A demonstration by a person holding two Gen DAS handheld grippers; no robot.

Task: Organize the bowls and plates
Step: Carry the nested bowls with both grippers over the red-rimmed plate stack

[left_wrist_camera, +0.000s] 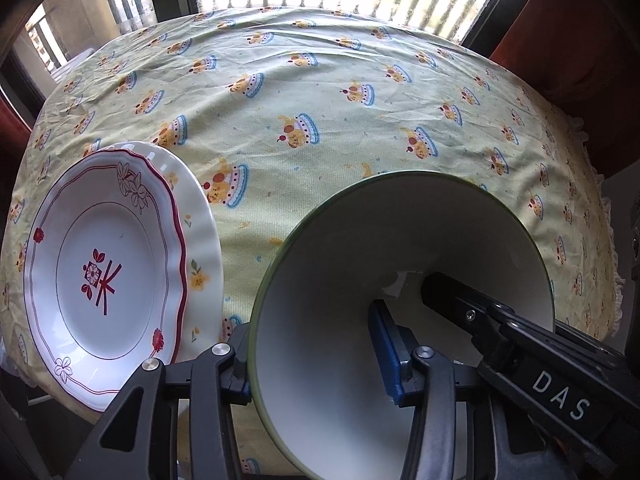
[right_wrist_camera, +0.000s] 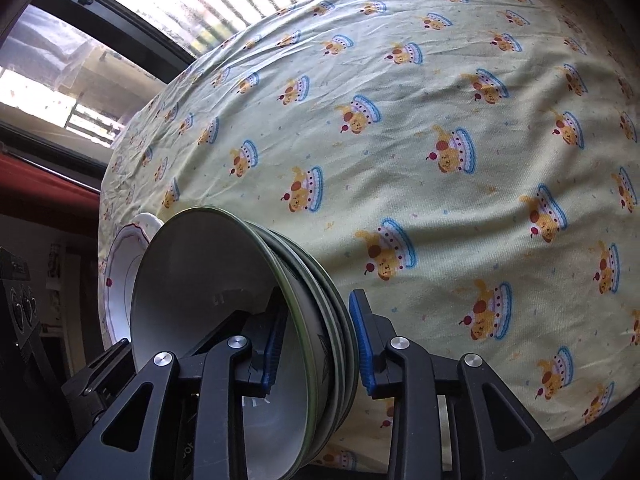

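Two grippers on green-rimmed bowl stack (right_wrist_camera: 304, 320) at near table edge: left gripper (left_wrist_camera: 316, 356) pinching top bowl's wall, right gripper (right_wrist_camera: 318, 344) straddling stacked rims, grip unclear. "DAS" label (left_wrist_camera: 560, 396) readable. Plates (left_wrist_camera: 108, 264) beside.

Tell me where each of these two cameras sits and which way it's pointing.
Left wrist view: rides on the left tongs, looking steeply down at the stacked bowls and two stacked plates; its own fingers straddle the bowl wall, and the right tongs reach in.
Right wrist view: rides on the right tongs, looking down across the tablecloth; its fingers straddle the bowl rims.
Shared: the bowls, the red-trimmed plate, the tablecloth, the window.
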